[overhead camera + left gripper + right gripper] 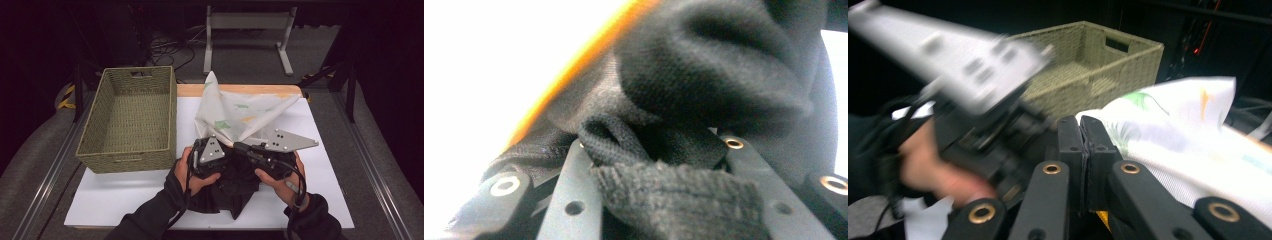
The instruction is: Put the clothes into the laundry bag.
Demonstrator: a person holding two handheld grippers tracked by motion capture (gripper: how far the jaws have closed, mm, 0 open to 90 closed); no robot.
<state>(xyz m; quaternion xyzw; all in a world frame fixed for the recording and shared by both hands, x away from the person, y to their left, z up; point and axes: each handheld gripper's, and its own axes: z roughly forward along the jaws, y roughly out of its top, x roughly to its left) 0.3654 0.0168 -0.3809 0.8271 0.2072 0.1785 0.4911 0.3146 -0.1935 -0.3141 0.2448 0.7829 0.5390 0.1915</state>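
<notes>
Both hand-held grippers on the cloth bundle, lifting it off the bench [125, 195].
Left hand-held gripper [207, 145] clamps black knit fabric [684, 195]; right hand-held gripper [1082, 135] pinched tight at the white printed cloth [1173, 130] edge beside it. Soft, light, limp: grip hems or bunched folds. Basket [127, 155] just left.

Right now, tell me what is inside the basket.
The basket shows a bare woven floor in the high view, with nothing lying on it. Its near wall hides the strip of floor just behind it.
</notes>
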